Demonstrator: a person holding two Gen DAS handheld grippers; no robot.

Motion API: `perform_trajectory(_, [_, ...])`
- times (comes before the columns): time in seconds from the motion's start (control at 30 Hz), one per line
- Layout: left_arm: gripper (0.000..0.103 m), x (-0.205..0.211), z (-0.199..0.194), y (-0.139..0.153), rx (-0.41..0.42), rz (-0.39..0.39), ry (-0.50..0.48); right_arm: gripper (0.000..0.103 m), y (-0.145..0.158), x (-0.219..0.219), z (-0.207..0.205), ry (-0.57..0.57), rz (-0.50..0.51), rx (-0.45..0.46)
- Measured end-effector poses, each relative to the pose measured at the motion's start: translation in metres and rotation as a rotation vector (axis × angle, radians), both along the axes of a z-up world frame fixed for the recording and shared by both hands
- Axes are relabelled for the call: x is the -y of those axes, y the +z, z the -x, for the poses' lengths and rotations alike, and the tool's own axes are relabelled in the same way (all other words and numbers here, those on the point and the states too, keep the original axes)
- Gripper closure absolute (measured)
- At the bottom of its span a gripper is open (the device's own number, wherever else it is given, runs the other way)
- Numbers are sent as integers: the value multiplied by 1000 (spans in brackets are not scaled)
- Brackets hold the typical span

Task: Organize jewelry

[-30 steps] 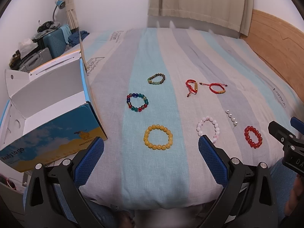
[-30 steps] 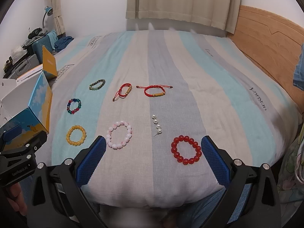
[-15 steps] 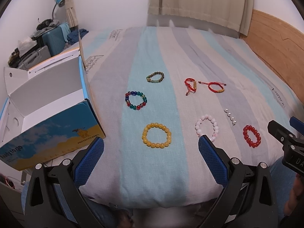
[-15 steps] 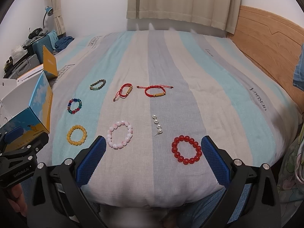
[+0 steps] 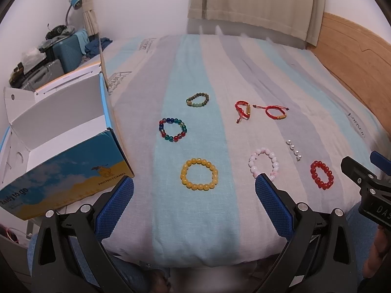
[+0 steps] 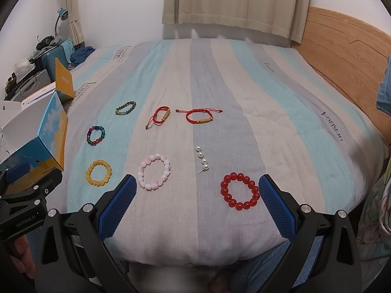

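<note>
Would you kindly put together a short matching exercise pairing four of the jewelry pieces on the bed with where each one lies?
Column one:
1. yellow bead bracelet
2. red bead bracelet
3. pearl strand
4. green-brown bead bracelet

Column two:
A. farthest back on the blue stripe
B. nearest the open box
C. just ahead of the right gripper
D. between the pink bracelet and the red bead bracelet

Pairs: 1-B, 2-C, 3-D, 4-A

Both views overlook bed (image 5: 195, 232) foot
</note>
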State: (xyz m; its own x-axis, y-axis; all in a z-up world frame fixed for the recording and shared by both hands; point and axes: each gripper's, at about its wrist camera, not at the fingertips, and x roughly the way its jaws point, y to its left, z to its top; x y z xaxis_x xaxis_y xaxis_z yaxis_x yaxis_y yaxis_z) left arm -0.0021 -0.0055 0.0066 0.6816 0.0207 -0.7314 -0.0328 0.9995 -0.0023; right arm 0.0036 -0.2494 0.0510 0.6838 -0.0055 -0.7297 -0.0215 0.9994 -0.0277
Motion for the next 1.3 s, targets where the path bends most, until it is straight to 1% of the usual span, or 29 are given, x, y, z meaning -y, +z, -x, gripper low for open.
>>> perform_trajectory(0.97, [6,3,0,2,3,5,-10,7,2,3,-1,-7,0,1])
perform_trajectory(1.13, [6,7,-10,-1,-12,7,-21,7,2,5,-6,-7,6,-6])
perform_trajectory(1.3, [6,17,-35,-20,-64,8,-48,7,-9,20,-26,-30,17,-42])
